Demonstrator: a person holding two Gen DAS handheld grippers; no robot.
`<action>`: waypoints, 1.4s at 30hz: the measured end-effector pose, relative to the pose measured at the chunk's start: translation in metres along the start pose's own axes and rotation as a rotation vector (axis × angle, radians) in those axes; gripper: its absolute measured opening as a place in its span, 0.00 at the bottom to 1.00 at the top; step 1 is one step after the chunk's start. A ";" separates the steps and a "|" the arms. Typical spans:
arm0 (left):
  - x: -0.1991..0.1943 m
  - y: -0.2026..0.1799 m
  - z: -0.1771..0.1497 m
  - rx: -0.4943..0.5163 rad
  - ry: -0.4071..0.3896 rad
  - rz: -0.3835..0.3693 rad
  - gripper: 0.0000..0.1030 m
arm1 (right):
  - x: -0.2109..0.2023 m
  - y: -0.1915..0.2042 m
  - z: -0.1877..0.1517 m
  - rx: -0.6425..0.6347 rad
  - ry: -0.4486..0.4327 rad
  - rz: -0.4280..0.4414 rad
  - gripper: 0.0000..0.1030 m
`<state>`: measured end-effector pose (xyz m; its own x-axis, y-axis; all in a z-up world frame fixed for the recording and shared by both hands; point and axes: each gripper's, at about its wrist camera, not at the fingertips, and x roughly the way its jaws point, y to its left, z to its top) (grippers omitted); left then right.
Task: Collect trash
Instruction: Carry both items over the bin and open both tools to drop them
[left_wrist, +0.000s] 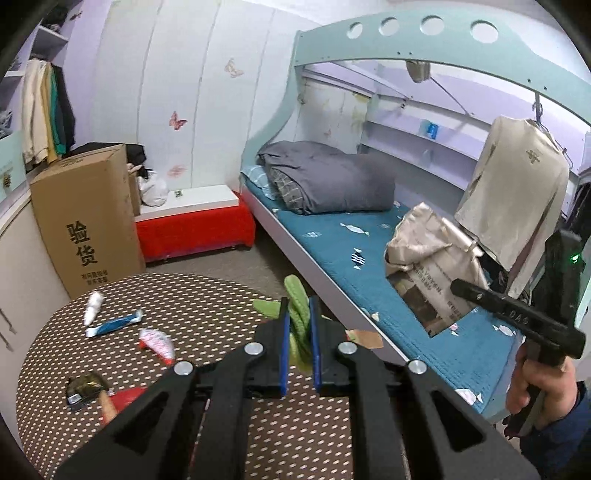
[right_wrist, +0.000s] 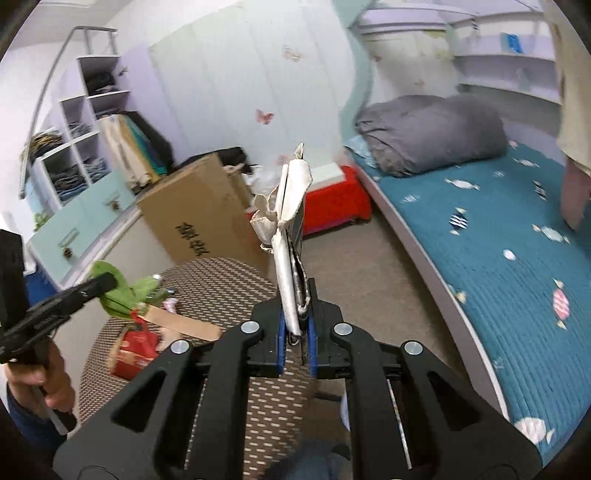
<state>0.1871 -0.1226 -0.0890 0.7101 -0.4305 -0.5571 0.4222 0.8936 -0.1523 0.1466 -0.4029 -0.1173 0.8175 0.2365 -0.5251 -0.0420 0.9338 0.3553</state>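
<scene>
Bedroom, dotted round surface (left_wrist: 207, 295) beside bed: left hand-held gripper (left_wrist: 298, 325) pinches limp green wrapper (left_wrist: 297, 306) above surface edge, right hand-held gripper (right_wrist: 295, 314) pinches light, crushable paper bag (right_wrist: 291, 206) by its rim; remaining wrappers (left_wrist: 157, 341) on surface look featherlight, slippery, so pinch mid-body.

Bright, even room light; fisheye-bent edges, dark corners, motion blur at right wrist.
</scene>
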 end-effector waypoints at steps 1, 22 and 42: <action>0.003 -0.004 0.001 0.005 0.002 -0.006 0.09 | 0.001 -0.005 -0.002 0.010 0.005 -0.007 0.09; 0.117 -0.088 -0.014 0.126 0.153 -0.054 0.09 | 0.162 -0.157 -0.127 0.335 0.378 -0.128 0.64; 0.244 -0.162 -0.063 0.295 0.447 -0.093 0.22 | 0.057 -0.203 -0.095 0.441 0.127 -0.192 0.90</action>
<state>0.2562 -0.3644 -0.2512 0.3809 -0.3525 -0.8548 0.6576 0.7532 -0.0176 0.1474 -0.5537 -0.2926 0.7087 0.1276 -0.6939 0.3721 0.7680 0.5213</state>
